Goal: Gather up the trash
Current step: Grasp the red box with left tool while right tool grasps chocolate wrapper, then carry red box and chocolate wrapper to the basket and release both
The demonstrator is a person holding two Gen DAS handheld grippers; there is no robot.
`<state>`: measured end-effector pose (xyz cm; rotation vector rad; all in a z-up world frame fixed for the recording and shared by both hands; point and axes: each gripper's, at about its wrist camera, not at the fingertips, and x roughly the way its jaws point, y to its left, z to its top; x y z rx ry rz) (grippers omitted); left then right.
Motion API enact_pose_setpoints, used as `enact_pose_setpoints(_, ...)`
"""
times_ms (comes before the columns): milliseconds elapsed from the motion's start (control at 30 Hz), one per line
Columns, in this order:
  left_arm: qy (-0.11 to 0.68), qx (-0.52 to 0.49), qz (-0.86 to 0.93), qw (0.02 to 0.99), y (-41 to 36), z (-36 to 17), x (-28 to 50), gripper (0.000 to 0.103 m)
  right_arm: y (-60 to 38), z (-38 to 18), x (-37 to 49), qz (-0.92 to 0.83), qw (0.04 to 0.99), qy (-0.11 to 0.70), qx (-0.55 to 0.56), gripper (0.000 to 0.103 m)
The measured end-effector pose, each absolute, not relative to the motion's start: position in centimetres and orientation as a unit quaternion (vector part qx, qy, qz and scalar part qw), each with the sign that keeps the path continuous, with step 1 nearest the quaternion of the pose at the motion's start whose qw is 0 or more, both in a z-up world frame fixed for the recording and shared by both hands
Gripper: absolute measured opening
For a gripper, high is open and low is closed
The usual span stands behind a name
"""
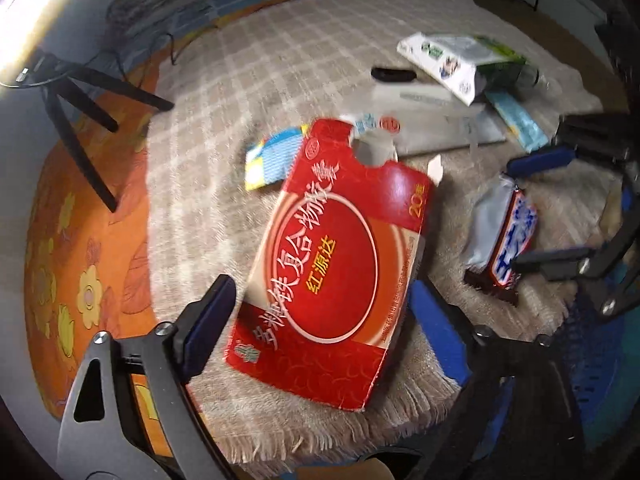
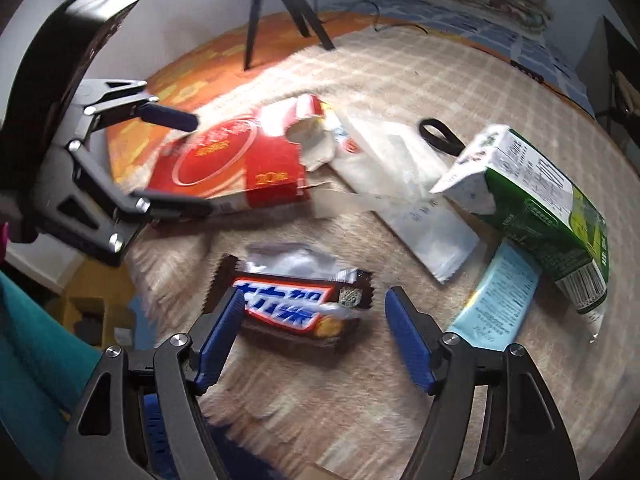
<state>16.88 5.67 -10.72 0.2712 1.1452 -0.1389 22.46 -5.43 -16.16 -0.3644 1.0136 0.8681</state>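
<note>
Nearest, the right gripper [image 2: 314, 336], jaws wide, straddles a light, crinkly candy wrapper [image 2: 294, 304] on the fringed cloth [image 2: 360, 400], best pinched across its middle; to its left the left gripper [image 1: 316, 328], equally wide, flanks a stiff, flattened red carton [image 1: 336, 256], with a green carton [image 2: 540, 200] farther right.

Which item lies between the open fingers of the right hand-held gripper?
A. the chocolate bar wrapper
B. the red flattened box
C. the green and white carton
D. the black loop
A: in the right wrist view the right hand-held gripper is open with the chocolate bar wrapper between its blue fingers; the red flattened box sits by the left hand-held gripper.
</note>
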Motion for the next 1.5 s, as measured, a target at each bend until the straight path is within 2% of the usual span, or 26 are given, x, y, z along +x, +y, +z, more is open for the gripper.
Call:
enact_pose_setpoints(133,0.545,0.153,-0.062,0.822,5.1,-12.0,17.0,0.097,-6.2,-16.1,23.6,0.404,0.769,0.483,-0.113,0.072)
enact_pose_setpoints(233,0.552,0.121,-0.061,0.823,6.0,-12.3,17.4,0.099,-6.3,-16.2,23.3,0.403,0.771,0.481,-0.104,0.072)
enact_pose_setpoints(300,0.553,0.109,-0.062,0.824,6.5,-12.3,17.7,0.099,-6.3,-16.1,22.8,0.404,0.773,0.476,-0.116,0.063)
enact_pose_setpoints(367,0.554,0.096,-0.060,0.825,6.9,-12.4,18.0,0.096,-6.1,-16.1,22.4,0.400,0.775,0.472,-0.128,0.037)
enact_pose_setpoints(400,0.554,0.086,-0.059,0.826,7.1,-12.3,18.0,0.095,-6.1,-16.0,22.3,0.399,0.775,0.472,-0.132,0.031)
enact_pose_setpoints(433,0.553,0.084,-0.058,0.827,7.1,-12.2,18.0,0.094,-6.2,-16.0,22.3,0.402,0.772,0.475,-0.128,0.019)
enact_pose_setpoints(467,0.550,0.088,-0.056,0.828,7.0,-12.1,18.0,0.094,-6.2,-16.1,22.4,0.406,0.769,0.479,-0.122,0.012)
enact_pose_setpoints(533,0.546,0.093,-0.054,0.831,6.8,-12.0,17.7,0.094,-6.5,-16.1,22.5,0.407,0.770,0.479,-0.112,0.009)
enact_pose_setpoints(933,0.514,0.091,-0.053,0.852,6.2,-9.7,14.2,0.090,-8.9,-13.7,21.4,0.405,0.791,0.452,-0.076,0.005)
enact_pose_setpoints(1233,0.492,0.050,-0.063,0.867,5.7,-7.5,12.3,0.089,-10.8,-12.4,20.3,0.398,0.804,0.438,-0.061,0.005)
enact_pose_setpoints(1500,0.470,0.062,-0.096,0.875,2.3,-5.8,9.6,0.089,-13.8,-10.9,18.4,0.403,0.808,0.429,-0.026,0.005)
